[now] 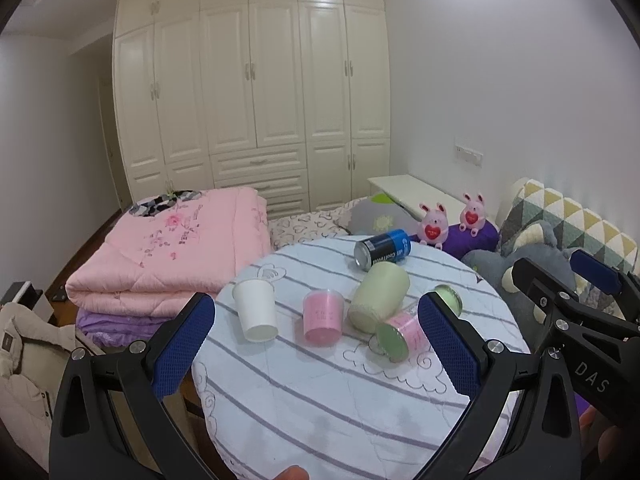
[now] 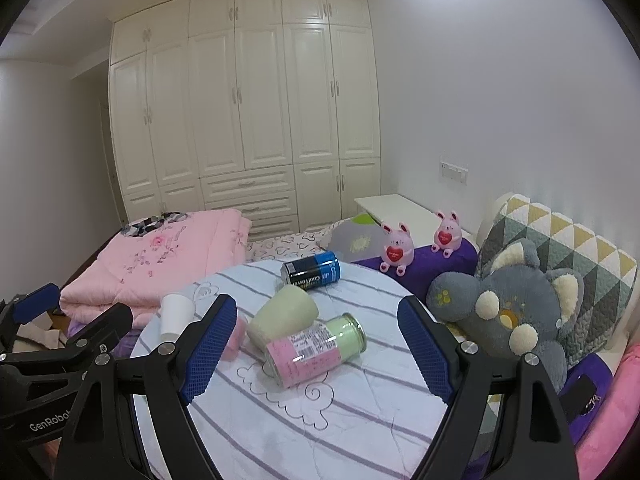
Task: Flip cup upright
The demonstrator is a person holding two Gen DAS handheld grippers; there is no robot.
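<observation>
On the striped table [image 1: 360,400], a pale green cup [image 1: 378,294] lies sideways; both grippers' jaws spread wide.

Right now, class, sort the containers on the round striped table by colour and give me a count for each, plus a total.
White: 1, the paper cup
Pink: 1, the ribbed pink cup
Pale green: 1, the green cup lying on its side
Pink and green: 1, the jar lying on its side
Blue and black: 1, the can lying on its side
Total: 5
</observation>
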